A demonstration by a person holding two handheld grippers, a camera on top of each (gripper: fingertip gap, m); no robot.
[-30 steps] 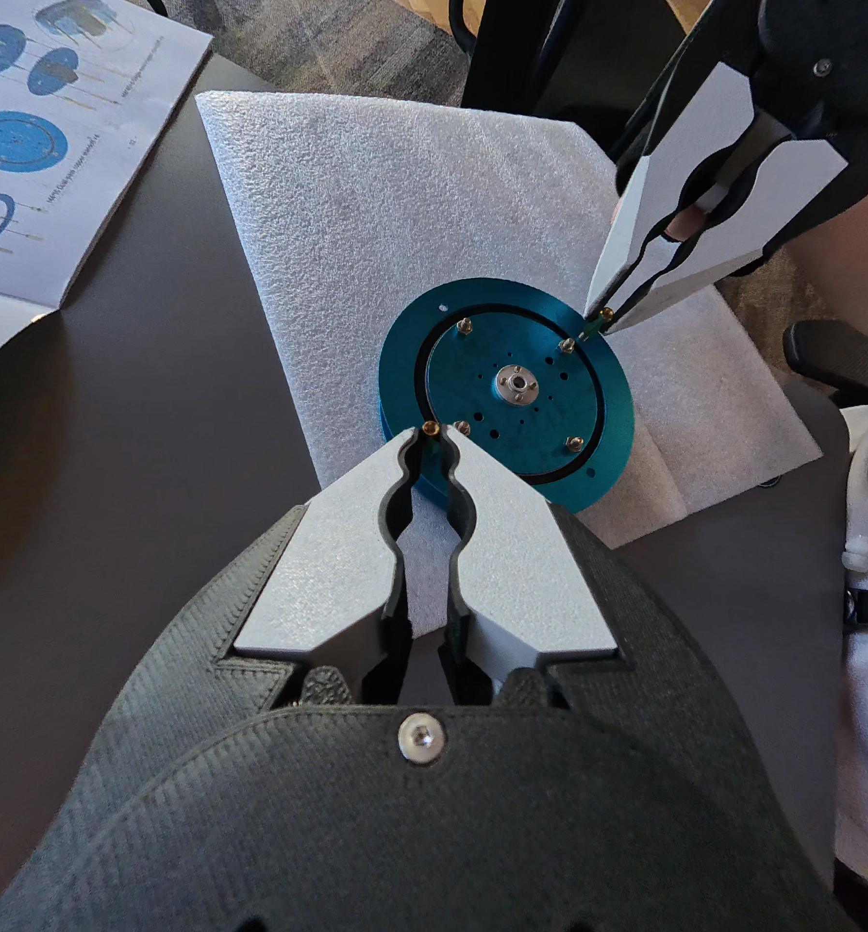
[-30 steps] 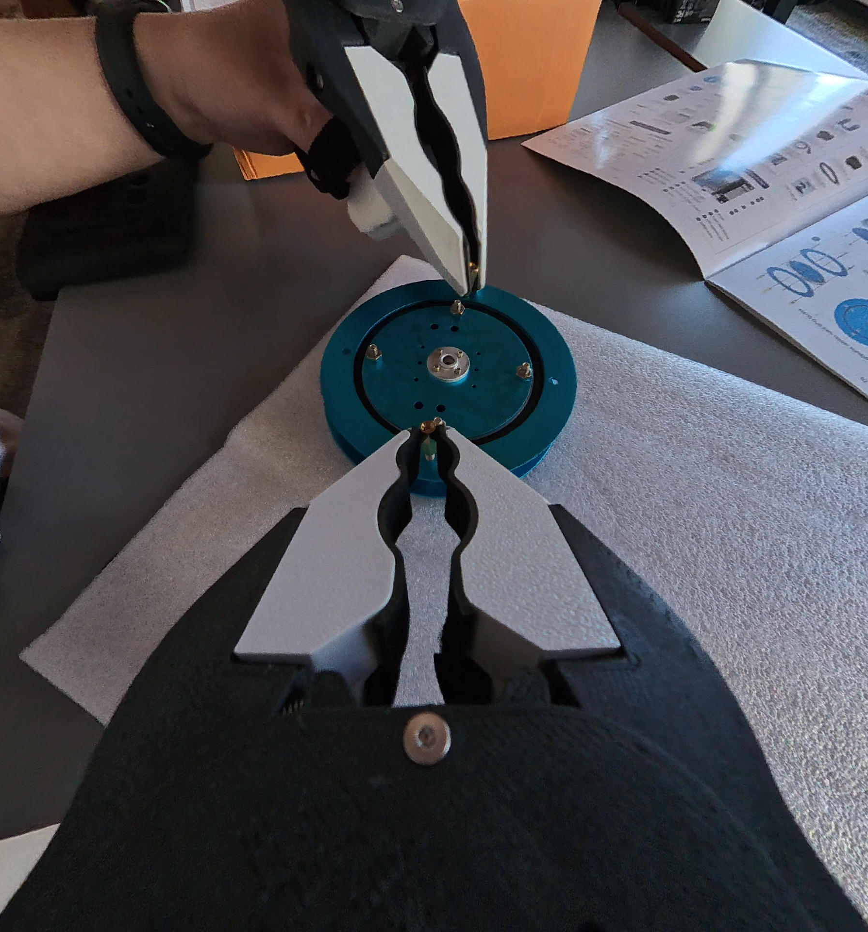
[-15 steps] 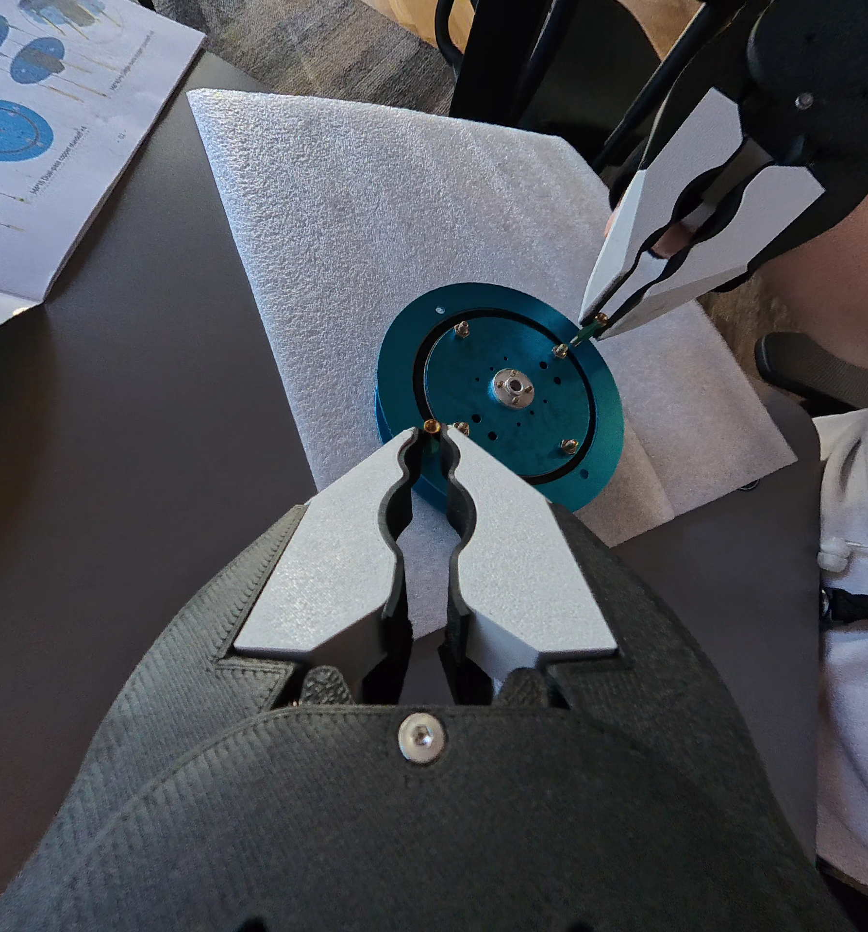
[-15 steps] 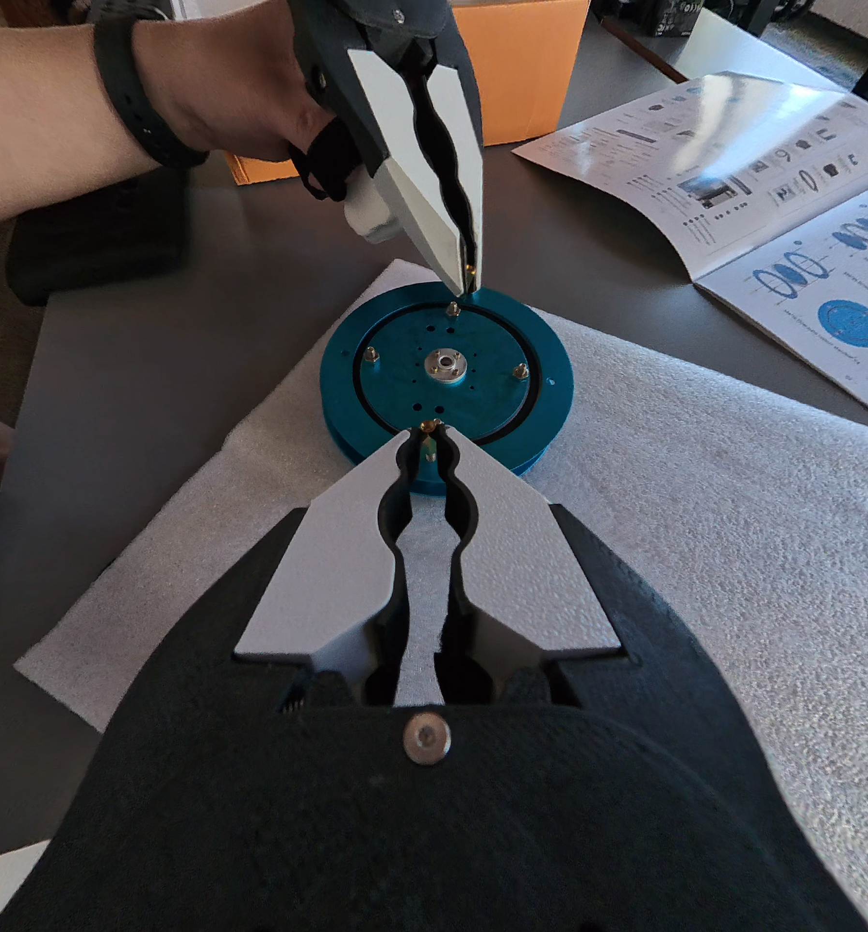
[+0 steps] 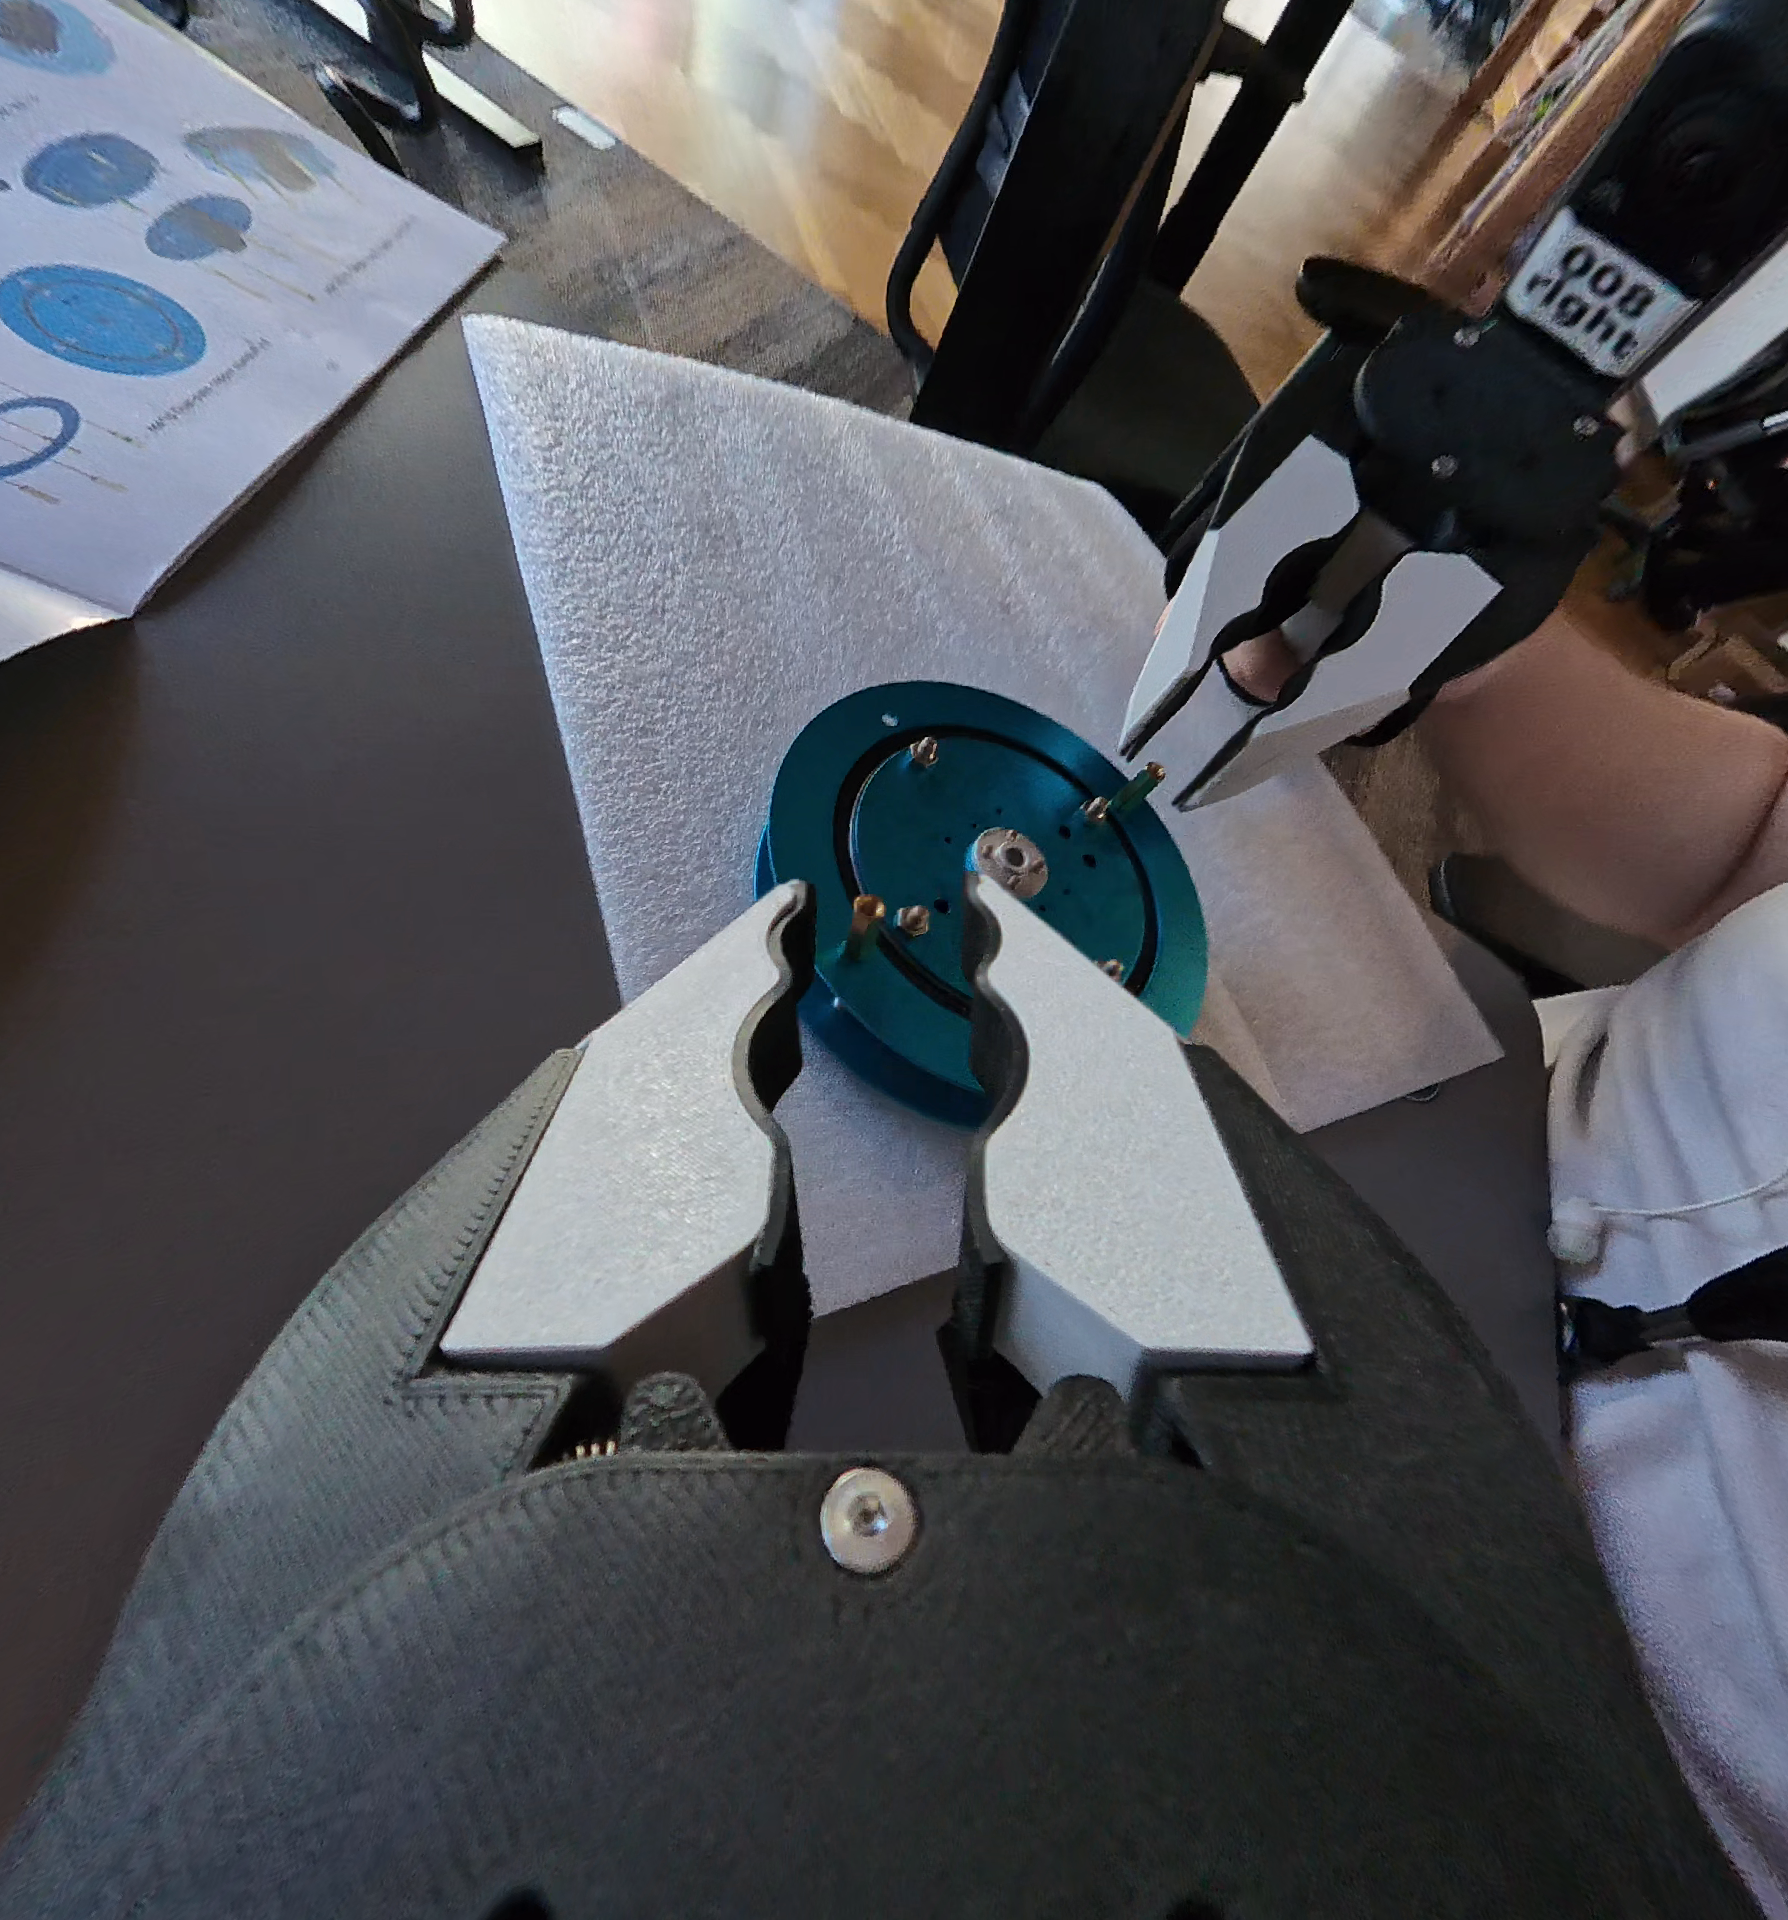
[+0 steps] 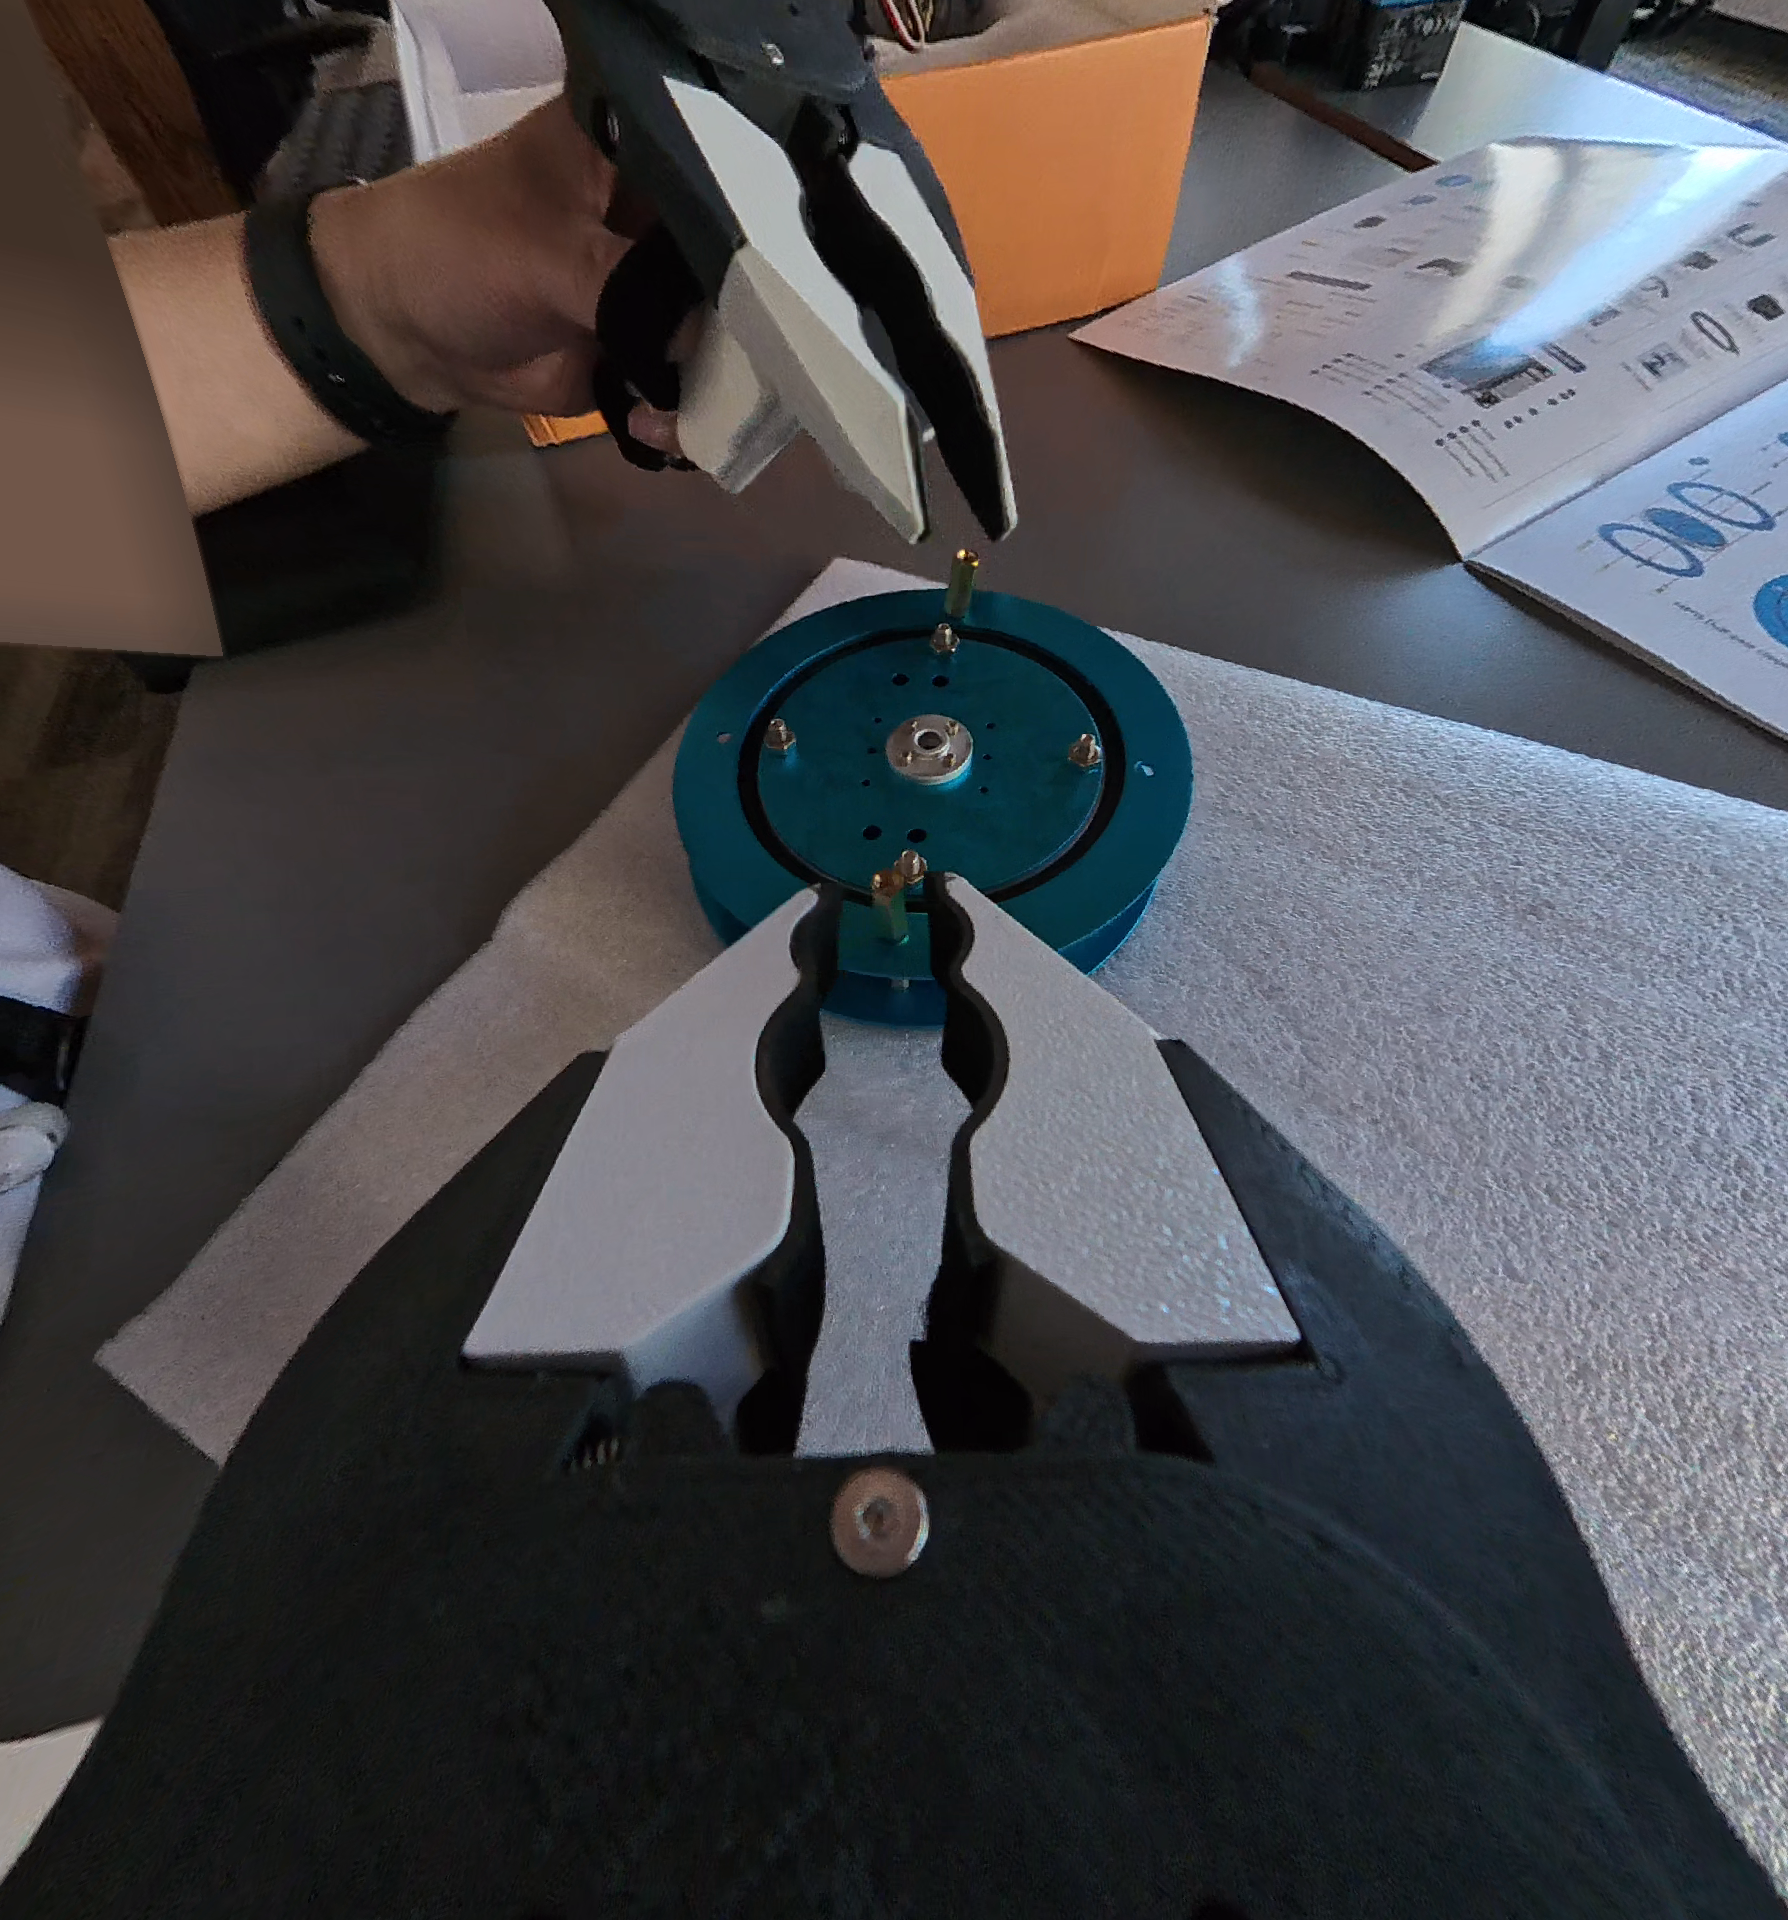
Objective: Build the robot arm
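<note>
A round blue disc [image 6: 931, 769] lies flat on a white foam sheet [image 6: 1441, 1039] on my dark bench [image 5: 194, 831]. Two thin gold posts stand up from the disc's outer rim, one on each side. I think these posts could tip or fall if I bump them, because they are thin and tall, and I cannot tell how tightly they sit in their holes. My left claw [image 5: 885, 899] is partly open and holds nothing. The near gold post [image 5: 862, 928] stands between its two fingertips, closer to the left one, and I cannot tell if it touches. If I swing that claw sideways, a fingertip could knock the post over. My right claw [image 6: 874, 894] is open a little less, and it holds nothing too. The other gold post [image 6: 892, 906] stands in the gap between its fingertips, just beside them, and here again I cannot tell if it touches. The foam sheet is soft, so I think a hard push could make the disc slide or rock. A small nut [image 6: 911, 862] sits on the inner plate right next to this post, and I could catch it by mistake. An open booklet [image 6: 1596, 364] with blue pictures lies farther back on the bench, and an orange box [image 6: 1056, 177] stands behind the disc.
</note>
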